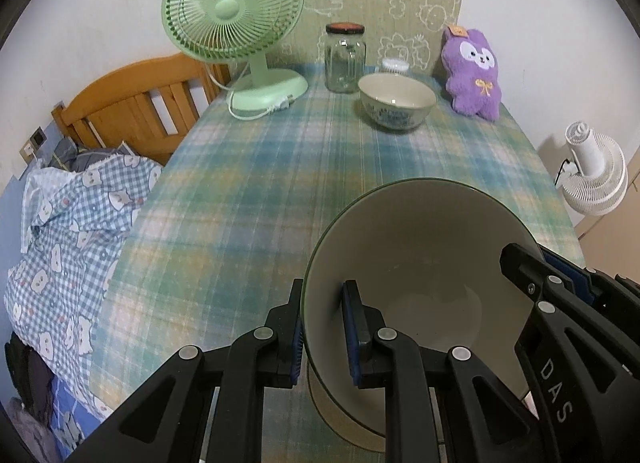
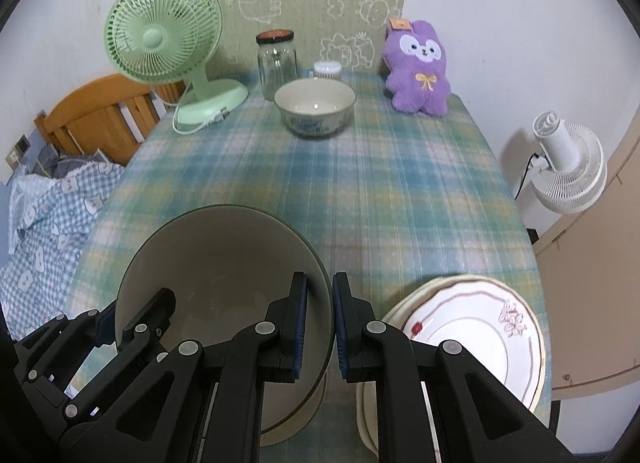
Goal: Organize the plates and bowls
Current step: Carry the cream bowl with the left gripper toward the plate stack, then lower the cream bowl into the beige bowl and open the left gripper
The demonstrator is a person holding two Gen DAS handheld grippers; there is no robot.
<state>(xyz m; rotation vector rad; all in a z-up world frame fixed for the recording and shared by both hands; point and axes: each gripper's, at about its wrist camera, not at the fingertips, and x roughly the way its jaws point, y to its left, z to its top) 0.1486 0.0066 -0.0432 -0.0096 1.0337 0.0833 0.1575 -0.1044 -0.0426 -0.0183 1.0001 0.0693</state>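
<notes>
A large cream bowl with a dark green rim (image 1: 420, 263) (image 2: 224, 263) is near the table's front edge, held between both grippers. My left gripper (image 1: 324, 339) is shut on its left rim, one finger inside and one outside. My right gripper (image 2: 320, 327) is shut on its right rim and also shows in the left wrist view (image 1: 560, 287). A smaller cream bowl with a blue pattern (image 1: 397, 100) (image 2: 315, 107) stands at the far middle of the table. A stack of white plates with flower decoration (image 2: 480, 327) lies at the front right.
At the back of the plaid-covered table (image 2: 400, 191) stand a green fan (image 1: 236, 23), a glass jar (image 1: 345, 57), a small white container (image 2: 327, 69) and a purple plush toy (image 1: 474, 71). A bed lies left; a white fan (image 2: 568, 167) stands right.
</notes>
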